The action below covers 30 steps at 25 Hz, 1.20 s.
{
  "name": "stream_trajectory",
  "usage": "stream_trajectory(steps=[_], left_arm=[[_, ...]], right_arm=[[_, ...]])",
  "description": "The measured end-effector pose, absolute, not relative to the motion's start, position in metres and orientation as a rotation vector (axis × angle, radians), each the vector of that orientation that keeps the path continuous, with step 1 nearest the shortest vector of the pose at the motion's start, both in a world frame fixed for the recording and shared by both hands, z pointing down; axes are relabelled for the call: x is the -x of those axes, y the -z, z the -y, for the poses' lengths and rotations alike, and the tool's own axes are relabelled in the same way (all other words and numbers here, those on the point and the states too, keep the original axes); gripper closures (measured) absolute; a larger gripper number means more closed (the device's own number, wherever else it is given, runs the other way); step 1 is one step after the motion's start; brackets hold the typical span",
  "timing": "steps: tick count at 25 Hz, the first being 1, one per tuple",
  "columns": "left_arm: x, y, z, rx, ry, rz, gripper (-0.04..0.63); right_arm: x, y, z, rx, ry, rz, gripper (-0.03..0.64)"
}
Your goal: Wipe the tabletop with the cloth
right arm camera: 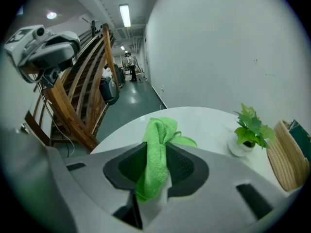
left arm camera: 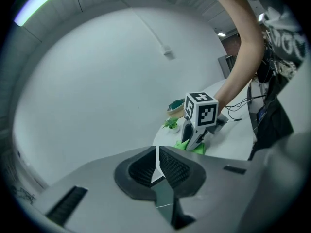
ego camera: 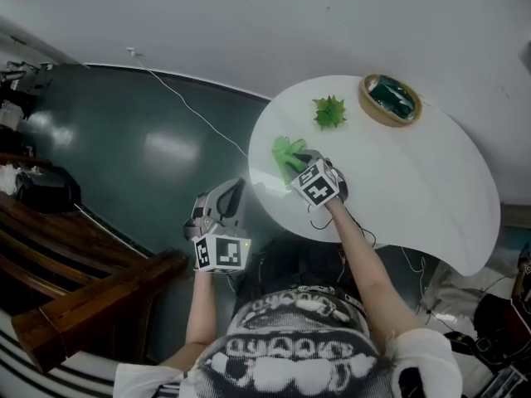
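A green cloth (right arm camera: 156,152) is pinched between the jaws of my right gripper (right arm camera: 156,168), which is shut on it. In the head view that gripper (ego camera: 309,169) rests over the left part of the round white table (ego camera: 415,189), and the cloth (ego camera: 286,153) lies bunched on the tabletop ahead of it. My left gripper (ego camera: 224,208) hangs off the table's left edge over the floor, jaws closed with nothing between them (left arm camera: 157,165). From the left gripper view I see the right gripper (left arm camera: 199,132) pressing the cloth (left arm camera: 193,146) on the table.
A small green plant in a white pot (ego camera: 329,111) and a round woven basket (ego camera: 390,99) stand at the table's far side. A cable (ego camera: 178,98) runs across the dark floor. Wooden beams (ego camera: 91,301) lie at the left. A corridor with railings (right arm camera: 97,72) shows behind.
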<state>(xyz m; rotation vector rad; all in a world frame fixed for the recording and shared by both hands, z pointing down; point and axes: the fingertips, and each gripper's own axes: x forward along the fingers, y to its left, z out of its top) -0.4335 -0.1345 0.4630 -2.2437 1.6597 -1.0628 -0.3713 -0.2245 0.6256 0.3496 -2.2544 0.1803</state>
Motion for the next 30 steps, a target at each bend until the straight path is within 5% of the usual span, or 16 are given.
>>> stream_trajectory(steps=[14,30], left_arm=[[0.371,-0.457,0.171,2.357,0.948,-1.443,0.577],[0.181,-0.451,0.201,2.402,0.919,-1.219,0.577]], right_arm=[[0.275,-0.645,0.257,-0.551,-0.257,2.127,0.499],[0.019,-0.644,0.297,-0.833,-0.328,2.043,0.499]])
